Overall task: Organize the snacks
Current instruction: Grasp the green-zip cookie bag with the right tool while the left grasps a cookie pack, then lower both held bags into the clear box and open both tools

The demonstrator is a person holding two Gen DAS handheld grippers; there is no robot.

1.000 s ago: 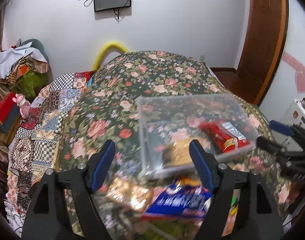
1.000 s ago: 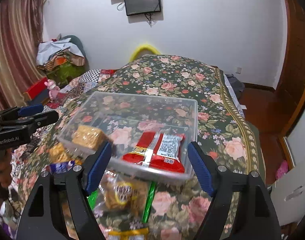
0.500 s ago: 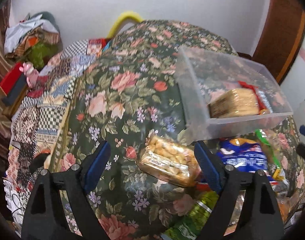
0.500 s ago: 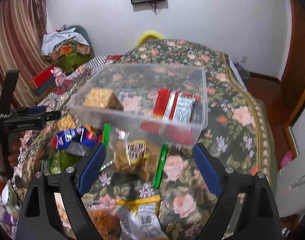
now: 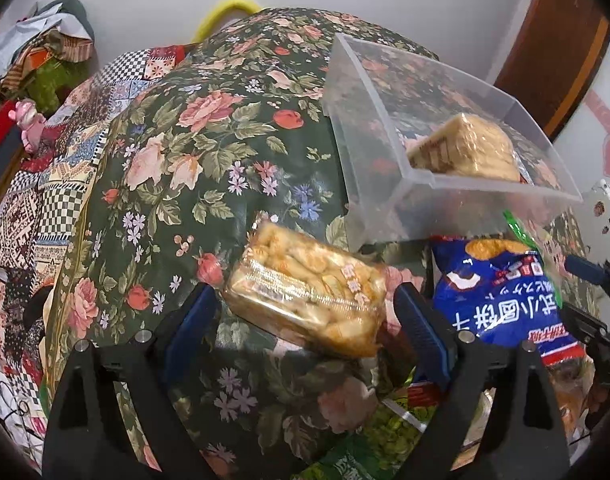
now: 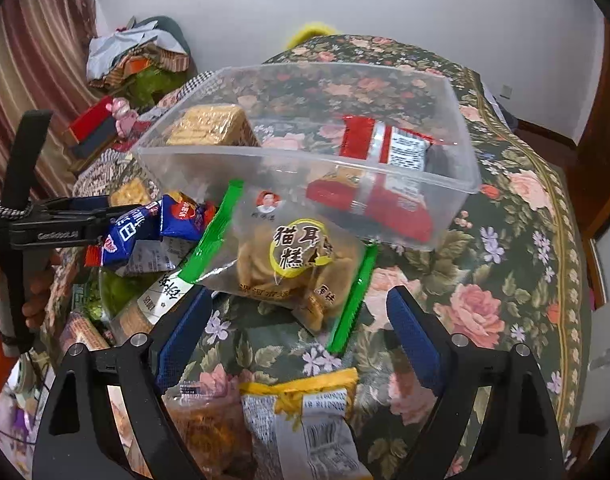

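Currently two hand-held grippers hang over a bed covered in a dark floral bedspread (image 5: pixel 209 152), where loose snacks lie heaped at the near edge and a clear plastic bin (image 6: pixel 457 168) sits just behind them, toward the middle of the bed.

The left gripper (image 5: pixel 305 312) points steeply down with its jaws spread and opening. A clear-wrapped pack of golden pastries (image 5: pixel 309 288) lies between the blue pads, not pressed by either, which suggests it is being lined up for a pick. Just to its right lies a blue snack bag (image 5: pixel 501 292), touching the bin's near wall.

The right gripper (image 6: pixel 301 324) also has its jaws spread wide, pinching nothing. Ahead of them lies a clear bag with green side strips (image 6: pixel 289 264), leaning against the bin's front. Nearer the camera sits a yellow-edged packet (image 6: pixel 305 404).

Inside the bin are a wrapped cracker block (image 6: pixel 213 126) near its left corner and red packets (image 6: pixel 389 144) toward the right, so sorting appears partly done.

The heap's lower layers are covered by other packets, and the gripper frames cut off the nearest ones. A hand (image 6: pixel 37 292) at the left edge is mostly hidden; an orange item beside the yellow-edged packet is possibly another snack.
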